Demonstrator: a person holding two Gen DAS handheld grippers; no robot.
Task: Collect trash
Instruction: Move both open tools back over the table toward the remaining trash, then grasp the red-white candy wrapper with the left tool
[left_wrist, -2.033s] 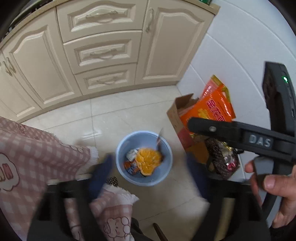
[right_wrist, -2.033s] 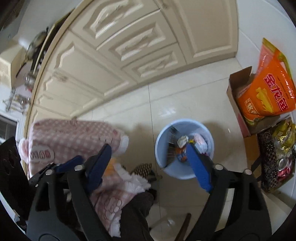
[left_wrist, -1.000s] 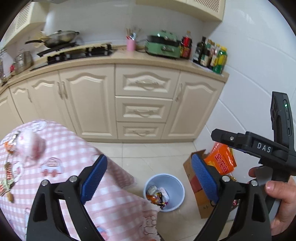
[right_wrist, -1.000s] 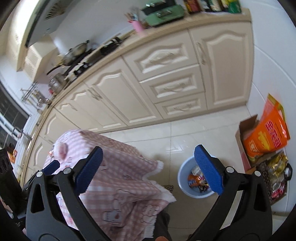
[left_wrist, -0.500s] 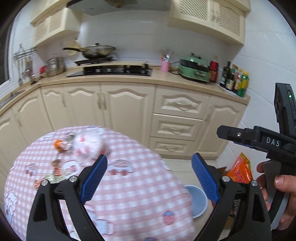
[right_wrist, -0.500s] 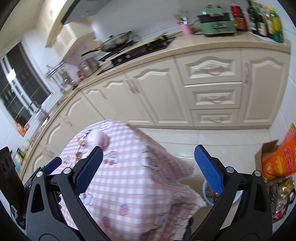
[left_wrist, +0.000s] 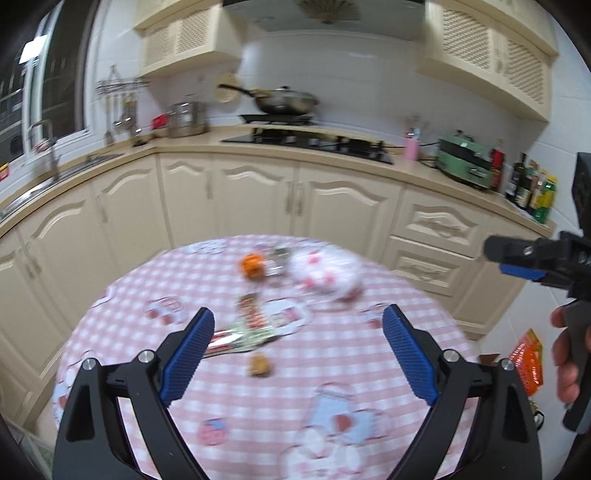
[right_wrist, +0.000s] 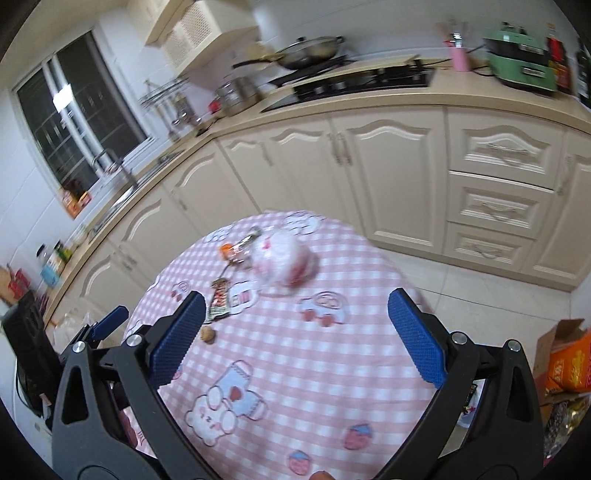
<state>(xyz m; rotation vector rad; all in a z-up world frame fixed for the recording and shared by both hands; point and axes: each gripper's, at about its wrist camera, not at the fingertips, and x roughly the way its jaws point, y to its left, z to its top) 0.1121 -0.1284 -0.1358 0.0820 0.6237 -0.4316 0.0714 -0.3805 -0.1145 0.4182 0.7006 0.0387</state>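
Note:
Trash lies on a round table with a pink checked cloth (left_wrist: 332, 373) (right_wrist: 332, 354): a crumpled white and pink bag (left_wrist: 325, 275) (right_wrist: 282, 260), an orange scrap (left_wrist: 253, 266) (right_wrist: 226, 250), snack wrappers (left_wrist: 251, 326) (right_wrist: 220, 297) and a small brown nut (left_wrist: 259, 364) (right_wrist: 208, 335). My left gripper (left_wrist: 297, 354) hovers open above the near side of the table, nothing between its fingers. My right gripper (right_wrist: 295, 336) is also open and empty above the cloth; it shows at the right edge of the left wrist view (left_wrist: 524, 258), held by a hand (left_wrist: 567, 358).
Cream kitchen cabinets (left_wrist: 258, 199) curve behind the table, with a hob, wok (left_wrist: 284, 101) and bottles on the counter. On the floor at right stand a cardboard box (right_wrist: 557, 339) and an orange bag (right_wrist: 569, 365). The image is motion-blurred.
Both views have swung up and left from the blue bin on the floor to the table top; the bin has left view and the table trash is now ahead of both open grippers.

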